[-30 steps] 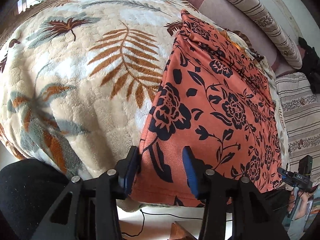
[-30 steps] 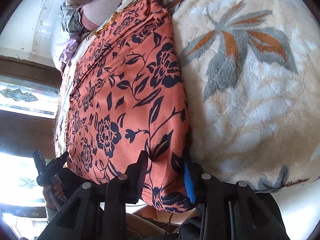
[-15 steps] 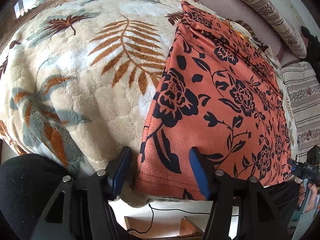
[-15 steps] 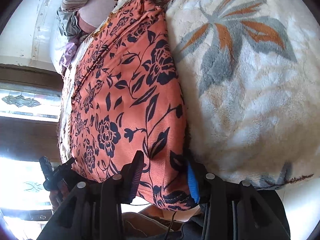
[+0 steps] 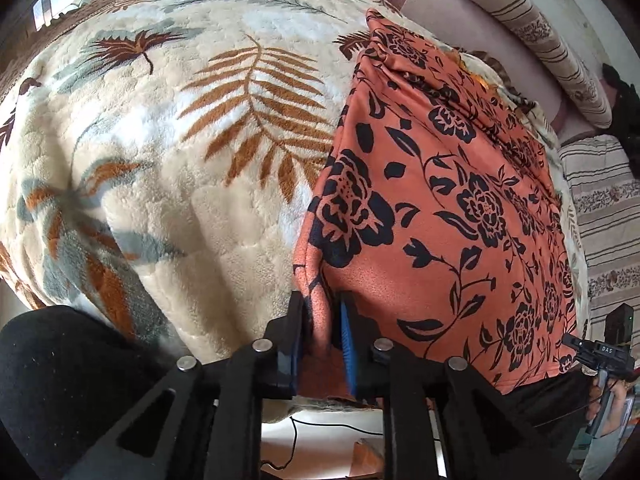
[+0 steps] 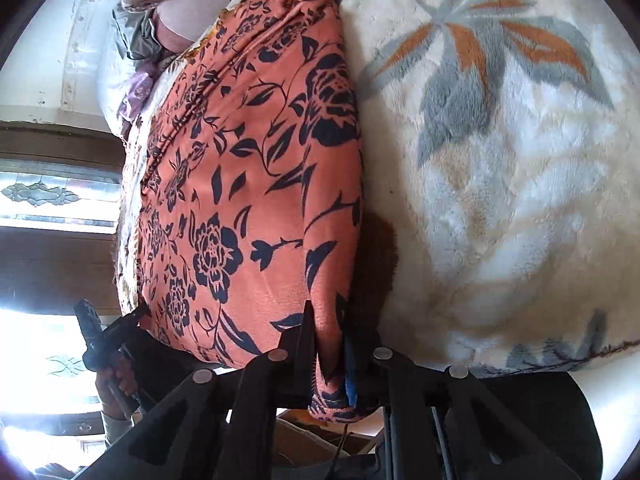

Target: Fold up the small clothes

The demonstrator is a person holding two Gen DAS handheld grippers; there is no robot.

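An orange garment with a black flower print [image 5: 448, 208] lies spread on a cream fleece blanket with leaf patterns [image 5: 168, 168]. My left gripper [image 5: 323, 312] is shut on the garment's near left corner at the bed's edge. In the right wrist view the same garment [image 6: 248, 200] lies along the blanket [image 6: 500, 200]. My right gripper [image 6: 329, 320] is shut on its near right corner, and the pinched hem bunches between the jaws.
Striped pillows [image 5: 532, 28] and a pink sheet lie at the head of the bed. The other gripper shows at the far corner in each view [image 5: 600, 356] [image 6: 108, 336]. A cable runs over the floor below the bed edge [image 5: 328, 432].
Both grippers have closed from open onto the garment's near corners. The cloth at each corner is now bunched up between the jaws.
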